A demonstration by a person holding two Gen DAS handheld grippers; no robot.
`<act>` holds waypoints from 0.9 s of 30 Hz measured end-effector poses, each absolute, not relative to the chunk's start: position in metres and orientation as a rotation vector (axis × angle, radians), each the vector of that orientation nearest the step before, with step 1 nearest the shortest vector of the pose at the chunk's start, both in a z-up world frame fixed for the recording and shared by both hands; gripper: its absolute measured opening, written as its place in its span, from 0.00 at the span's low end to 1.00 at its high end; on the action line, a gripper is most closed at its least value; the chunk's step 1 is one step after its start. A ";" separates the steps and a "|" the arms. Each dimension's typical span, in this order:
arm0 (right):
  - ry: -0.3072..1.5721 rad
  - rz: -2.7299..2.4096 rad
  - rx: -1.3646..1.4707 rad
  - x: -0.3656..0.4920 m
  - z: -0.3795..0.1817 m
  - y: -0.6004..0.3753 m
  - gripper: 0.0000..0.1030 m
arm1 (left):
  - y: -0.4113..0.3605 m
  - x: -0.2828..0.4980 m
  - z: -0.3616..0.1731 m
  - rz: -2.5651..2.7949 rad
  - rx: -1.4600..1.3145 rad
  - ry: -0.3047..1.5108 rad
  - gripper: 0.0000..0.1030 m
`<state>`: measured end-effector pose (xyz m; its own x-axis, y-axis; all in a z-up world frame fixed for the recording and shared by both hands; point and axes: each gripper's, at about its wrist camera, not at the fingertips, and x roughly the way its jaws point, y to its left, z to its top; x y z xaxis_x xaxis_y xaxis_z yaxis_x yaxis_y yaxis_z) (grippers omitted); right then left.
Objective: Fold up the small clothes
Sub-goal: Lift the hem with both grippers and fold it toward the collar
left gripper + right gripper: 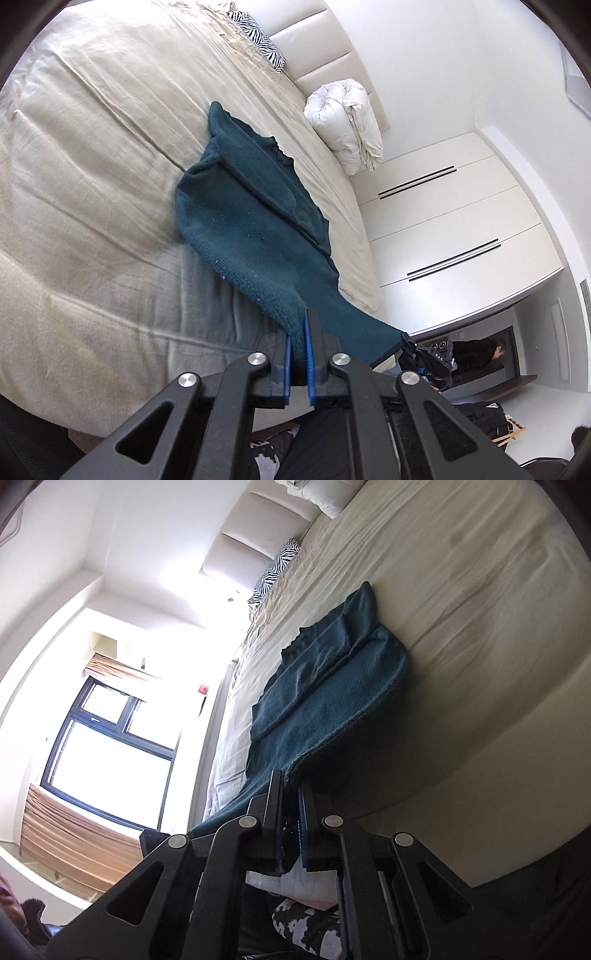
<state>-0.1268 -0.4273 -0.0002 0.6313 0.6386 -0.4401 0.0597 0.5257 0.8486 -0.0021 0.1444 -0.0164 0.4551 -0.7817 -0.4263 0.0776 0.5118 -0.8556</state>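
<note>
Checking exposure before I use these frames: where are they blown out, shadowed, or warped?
Right wrist view: window blown out, glare washing the wall; dark shadow under the teal garment on the bed. Left wrist view: evenly lit, soft shadow beside the garment. Both: fisheye bending, dark corners.

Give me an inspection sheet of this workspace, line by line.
Surface: bed with wrinkled beige cover.
Job's things: teal knit garment, far part lying on the bed, near edge lifted.
Clutter: zebra-print pillow and rolled white duvet by the headboard.
Grippers: left gripper and right gripper each shut on the garment's near edge.
Cables: nothing seen.
Surroundings: white wardrobe, window with tan blinds.
</note>
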 end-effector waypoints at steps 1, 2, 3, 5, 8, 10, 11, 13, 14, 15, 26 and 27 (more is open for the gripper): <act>0.831 0.395 0.977 -0.121 0.001 -0.428 0.06 | 0.145 0.002 -0.016 -0.624 -0.895 0.950 0.07; 0.823 0.388 0.978 -0.115 0.003 -0.429 0.06 | 0.148 0.008 -0.016 -0.621 -0.908 0.947 0.07; 0.812 0.382 0.984 -0.109 0.004 -0.431 0.06 | 0.150 0.013 -0.015 -0.620 -0.925 0.942 0.07; 0.788 0.374 0.999 -0.095 0.006 -0.434 0.06 | 0.154 0.025 -0.013 -0.617 -0.965 0.924 0.07; 0.763 0.359 1.026 -0.069 0.007 -0.439 0.06 | 0.158 0.047 -0.011 -0.600 -1.003 0.900 0.07; 0.750 0.349 1.030 -0.049 0.008 -0.440 0.06 | 0.161 0.065 -0.009 -0.589 -1.021 0.888 0.07; 0.744 0.345 1.032 -0.038 0.009 -0.441 0.06 | 0.162 0.075 -0.008 -0.582 -1.029 0.883 0.07; 0.734 0.328 1.033 -0.016 0.010 -0.444 0.06 | 0.162 0.096 -0.007 -0.571 -1.036 0.872 0.07; 0.727 0.320 1.037 -0.003 0.010 -0.445 0.06 | 0.162 0.108 -0.006 -0.563 -1.034 0.866 0.07; 0.721 0.315 1.042 0.009 0.010 -0.447 0.06 | 0.162 0.119 -0.006 -0.555 -1.038 0.862 0.07; 0.764 0.234 0.994 0.157 -0.010 -0.448 0.06 | 0.156 0.262 -0.021 -0.476 -1.037 0.887 0.07; 0.771 0.221 0.993 0.170 -0.014 -0.450 0.06 | 0.155 0.273 -0.024 -0.468 -1.026 0.892 0.07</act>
